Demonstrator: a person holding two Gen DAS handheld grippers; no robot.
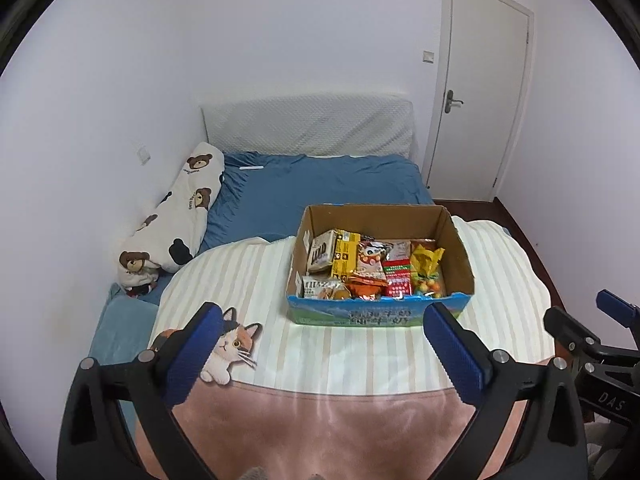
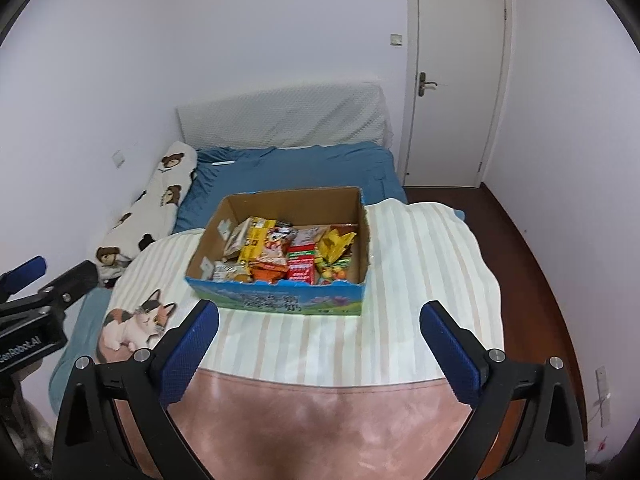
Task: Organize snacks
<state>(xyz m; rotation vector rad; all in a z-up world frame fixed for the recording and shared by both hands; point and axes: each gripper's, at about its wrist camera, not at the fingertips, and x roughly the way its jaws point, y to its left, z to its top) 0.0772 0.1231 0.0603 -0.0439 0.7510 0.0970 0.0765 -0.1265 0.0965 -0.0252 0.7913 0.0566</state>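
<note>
An open cardboard box (image 1: 456, 248) with a blue printed front stands on the striped blanket (image 1: 248, 280); it also shows in the right wrist view (image 2: 280, 300). It holds several snack packs: a yellow pack (image 1: 345, 257), a red pack (image 1: 398, 278), a bag of coloured candies (image 1: 429, 270). My left gripper (image 1: 322, 330) is open and empty, in front of the box and above the blanket. My right gripper (image 2: 319, 326) is open and empty, also in front of the box. Each gripper shows at the edge of the other's view.
The bed has a blue sheet (image 1: 320, 184), a bear-print pillow (image 1: 184, 216) along the left wall and a white headboard (image 1: 308, 124). A pink blanket part (image 1: 320, 428) lies nearest. A white door (image 1: 484, 92) and dark floor (image 2: 532, 248) are at the right.
</note>
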